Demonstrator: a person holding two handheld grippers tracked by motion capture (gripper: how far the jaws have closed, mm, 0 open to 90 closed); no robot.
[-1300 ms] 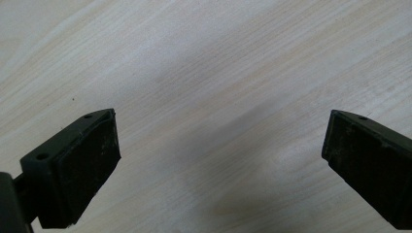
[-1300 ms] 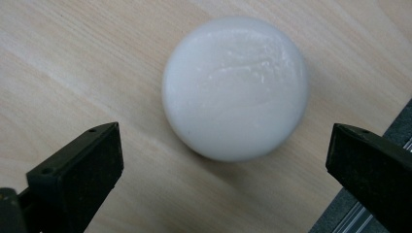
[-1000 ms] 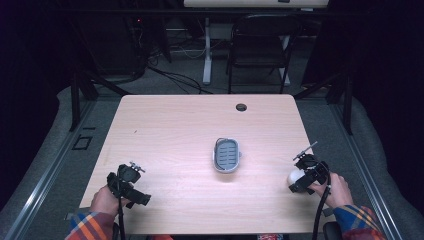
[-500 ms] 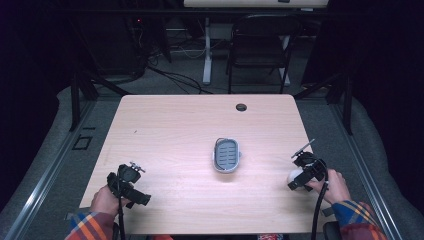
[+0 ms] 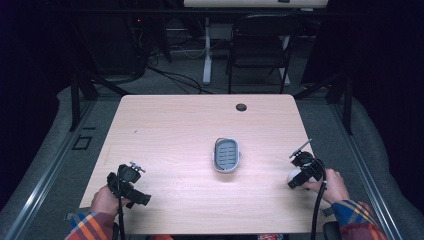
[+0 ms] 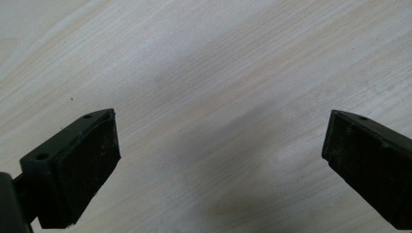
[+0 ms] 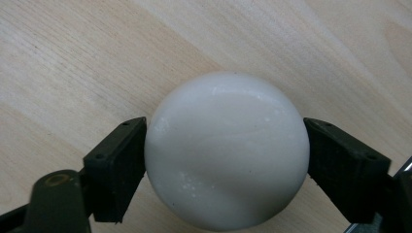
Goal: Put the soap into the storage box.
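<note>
My right gripper (image 5: 300, 176) has just been closing, pads now pressed on something held between them, while my left gripper (image 5: 126, 181) hovers with jaws wide apart.

smooth white rounded soap (image 7: 227, 150) sits on the pale wood table (image 5: 175, 130), near its right edge, pinched from both sides.
</note>
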